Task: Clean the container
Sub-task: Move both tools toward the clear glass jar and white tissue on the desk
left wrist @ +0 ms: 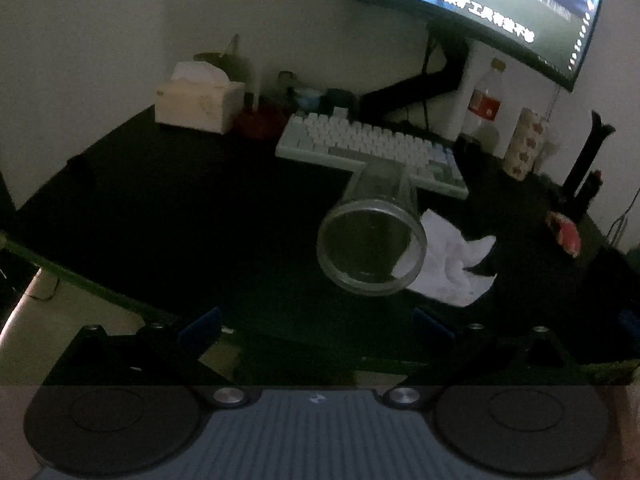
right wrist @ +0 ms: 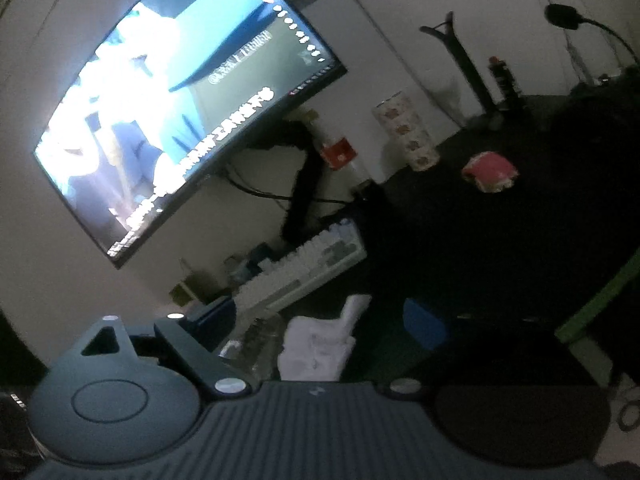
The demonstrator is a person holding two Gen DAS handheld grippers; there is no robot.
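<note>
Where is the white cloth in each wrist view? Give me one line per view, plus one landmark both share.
Left wrist: the white cloth lies right of centre on the dark desk, beside and partly behind the glass container.
Right wrist: the cloth sits low at centre, just above the gripper body.
Shared landmark: the white keyboard, beyond the cloth.

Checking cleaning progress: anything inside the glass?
The glass container looks empty; the dark desk and part of the white cloth show through it. Fine residue can't be judged in this dim view.
</note>
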